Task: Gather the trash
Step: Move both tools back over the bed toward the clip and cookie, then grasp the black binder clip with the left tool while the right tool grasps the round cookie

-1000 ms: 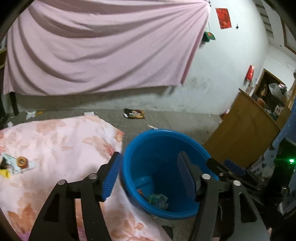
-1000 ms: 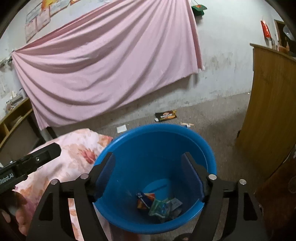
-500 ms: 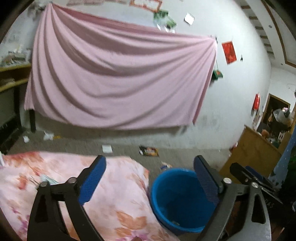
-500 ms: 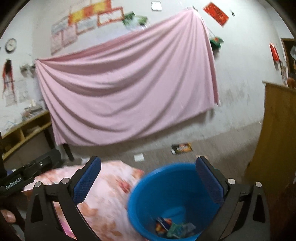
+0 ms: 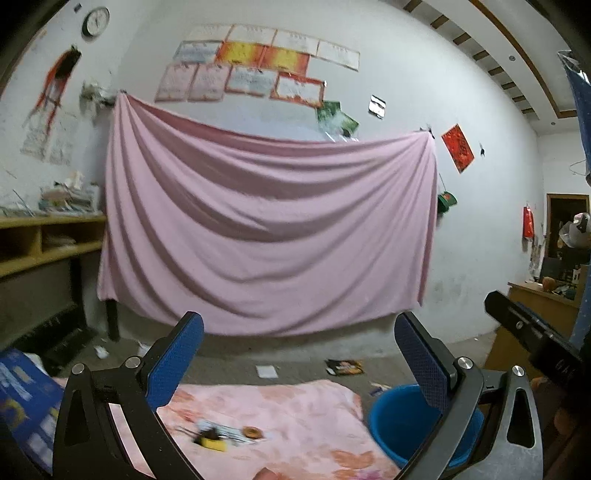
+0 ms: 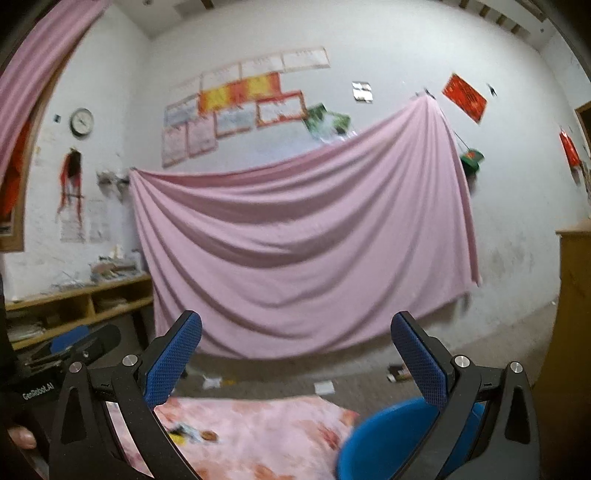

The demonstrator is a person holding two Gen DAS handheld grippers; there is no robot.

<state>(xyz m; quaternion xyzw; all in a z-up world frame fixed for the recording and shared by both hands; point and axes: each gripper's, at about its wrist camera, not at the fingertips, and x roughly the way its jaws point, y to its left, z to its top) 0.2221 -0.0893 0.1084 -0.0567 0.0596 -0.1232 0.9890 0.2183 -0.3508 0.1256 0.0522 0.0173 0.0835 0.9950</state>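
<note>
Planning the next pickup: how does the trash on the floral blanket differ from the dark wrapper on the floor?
The trash on the blanket is a loose cluster, yellow piece included; the dark wrapper is one flat piece. The cluster lies on the floral blanket, nearer; the wrapper lies on bare floor beyond it. Neither is in the blue bucket.

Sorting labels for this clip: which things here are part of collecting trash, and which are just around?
Job: blue bucket; scraps on the floral cloth; wrapper on the floor; paper scrap; left gripper and right gripper, both open and empty.

Background: pink sheet; wall clock; shelf; wooden cabinet.
</note>
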